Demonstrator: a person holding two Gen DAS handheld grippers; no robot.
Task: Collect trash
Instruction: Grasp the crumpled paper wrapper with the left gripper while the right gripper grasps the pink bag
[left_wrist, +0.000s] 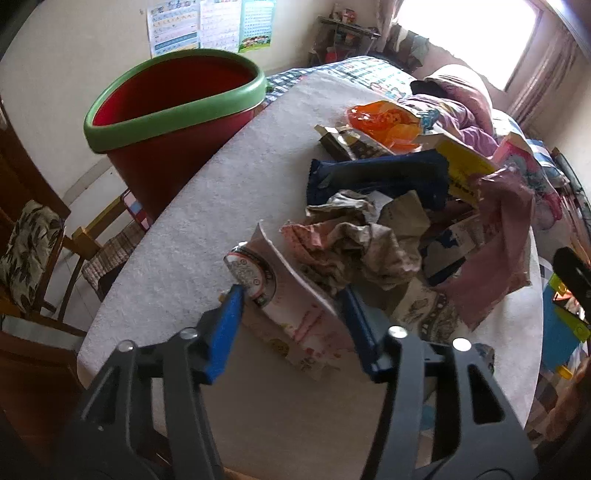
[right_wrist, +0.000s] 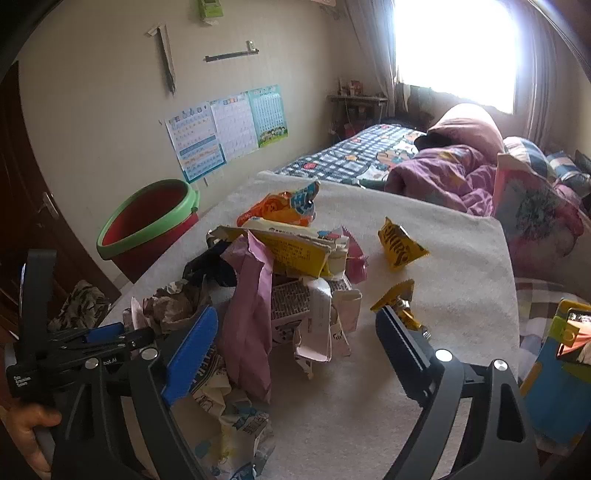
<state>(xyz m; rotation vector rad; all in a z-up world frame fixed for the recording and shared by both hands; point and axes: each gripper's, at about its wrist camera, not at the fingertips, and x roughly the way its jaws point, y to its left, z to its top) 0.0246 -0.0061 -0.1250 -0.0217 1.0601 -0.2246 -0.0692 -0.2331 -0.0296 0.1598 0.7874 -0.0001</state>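
A pile of trash lies on the towel-covered table (left_wrist: 221, 177): an orange snack bag (left_wrist: 384, 125), a dark blue wrapper (left_wrist: 376, 177), crumpled brown paper (left_wrist: 354, 240) and a pink wrapper (left_wrist: 498, 240). My left gripper (left_wrist: 291, 293) points down at the pile's near edge, both blue pads against a flattened white paper cup (left_wrist: 295, 314). In the right wrist view my right gripper (right_wrist: 295, 317) stands wide open over the pink wrapper (right_wrist: 247, 314) and a torn white carton (right_wrist: 314, 314). A small yellow wrapper (right_wrist: 397, 295) lies beside its right fingertip. The red bin with a green rim (left_wrist: 177, 114) (right_wrist: 147, 230) stands beyond the table's left edge.
A larger yellow wrapper (right_wrist: 400, 249) lies apart on the towel. A chair with a leaf-print cushion (left_wrist: 29, 251) stands left of the table. A bed (right_wrist: 369, 151) with quilts runs behind. A blue and green object (right_wrist: 554, 387) sits at the right edge.
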